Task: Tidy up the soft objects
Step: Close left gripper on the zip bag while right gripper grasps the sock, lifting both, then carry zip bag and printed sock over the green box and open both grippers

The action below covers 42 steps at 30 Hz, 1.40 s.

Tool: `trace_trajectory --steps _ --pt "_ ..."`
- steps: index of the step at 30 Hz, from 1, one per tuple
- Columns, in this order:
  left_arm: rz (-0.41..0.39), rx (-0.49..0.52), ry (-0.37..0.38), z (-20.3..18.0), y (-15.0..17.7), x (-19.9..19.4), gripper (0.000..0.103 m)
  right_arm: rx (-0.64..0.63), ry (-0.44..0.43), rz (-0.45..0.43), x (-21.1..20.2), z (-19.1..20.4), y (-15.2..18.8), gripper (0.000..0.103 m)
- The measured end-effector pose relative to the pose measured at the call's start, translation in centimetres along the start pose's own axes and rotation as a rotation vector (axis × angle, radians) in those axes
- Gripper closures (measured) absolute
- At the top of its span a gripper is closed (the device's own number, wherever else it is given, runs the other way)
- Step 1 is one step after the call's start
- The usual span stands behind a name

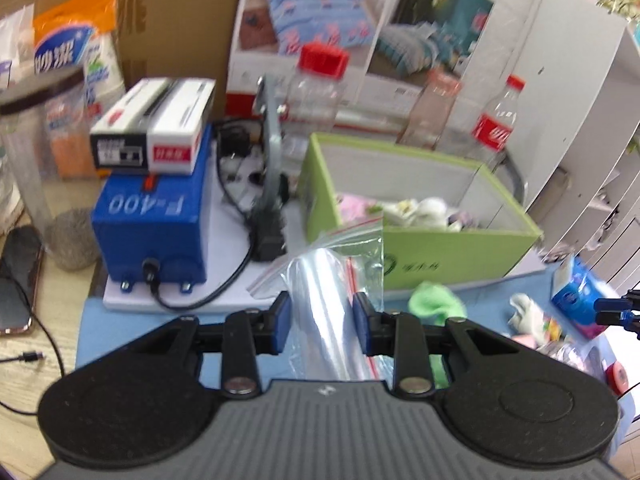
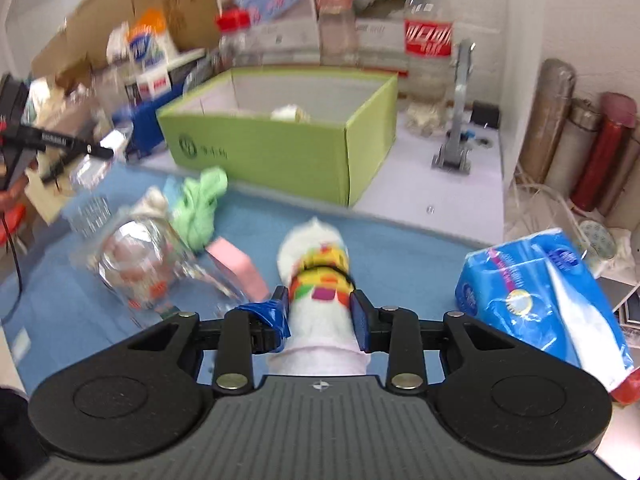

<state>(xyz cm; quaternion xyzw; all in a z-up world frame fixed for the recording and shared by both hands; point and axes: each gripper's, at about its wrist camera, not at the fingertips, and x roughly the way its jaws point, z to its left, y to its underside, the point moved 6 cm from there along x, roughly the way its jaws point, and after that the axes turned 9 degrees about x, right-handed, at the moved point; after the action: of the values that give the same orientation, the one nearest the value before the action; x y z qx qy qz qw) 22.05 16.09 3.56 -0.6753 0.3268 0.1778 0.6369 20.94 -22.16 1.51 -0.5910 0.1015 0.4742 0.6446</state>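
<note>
My left gripper [image 1: 322,322] is shut on a clear zip bag [image 1: 328,280] with a red seal, held above the blue mat [image 1: 120,332]. My right gripper [image 2: 320,314] is shut on a white sock roll with coloured patches [image 2: 318,268], over the mat [image 2: 380,240]. A green box [image 1: 440,248] holds several soft toys [image 1: 424,210]; it also shows in the right wrist view [image 2: 280,156]. A green cloth [image 1: 436,304] [image 2: 202,204], a pink sponge [image 2: 240,268] and a clear plastic bag [image 2: 140,260] lie on the mat.
A blue F-400 machine [image 1: 152,232] with boxes on top stands left of the green box. Plastic bottles [image 1: 496,120] stand behind it. A blue tissue pack [image 2: 540,296] lies at the right. Flasks [image 2: 592,152] stand by the wall. A phone [image 1: 18,280] lies far left.
</note>
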Motion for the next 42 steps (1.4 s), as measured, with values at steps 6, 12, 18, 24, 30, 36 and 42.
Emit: trace_trajectory --steps 6,12,18,24,30,36,42 --pt "0.009 0.064 -0.02 -1.2 0.4 0.5 0.073 -0.065 0.075 0.064 1.8 1.0 -0.2 0.084" --pt "0.153 0.009 -0.078 2.5 5.9 3.6 0.073 -0.028 0.155 0.127 3.9 -0.5 2.6 0.075" --pt "0.208 0.015 -0.096 3.7 8.9 5.6 0.07 -0.05 0.205 0.151 6.7 0.2 3.3 0.064" --pt "0.175 0.064 -0.073 3.0 9.1 6.1 0.036 0.043 0.251 0.095 8.3 -0.3 3.4 0.05" --pt "0.161 0.152 -0.127 2.1 9.3 6.2 0.054 0.046 0.279 0.1 8.2 0.0 3.3 0.048" --pt "0.112 0.083 -0.105 2.8 7.7 4.1 0.075 0.059 0.225 0.1 7.2 0.6 3.2 0.092" --pt "-0.022 0.062 -0.036 1.8 1.1 0.3 0.076 0.07 0.191 -0.094 1.4 1.8 -1.6 0.091"
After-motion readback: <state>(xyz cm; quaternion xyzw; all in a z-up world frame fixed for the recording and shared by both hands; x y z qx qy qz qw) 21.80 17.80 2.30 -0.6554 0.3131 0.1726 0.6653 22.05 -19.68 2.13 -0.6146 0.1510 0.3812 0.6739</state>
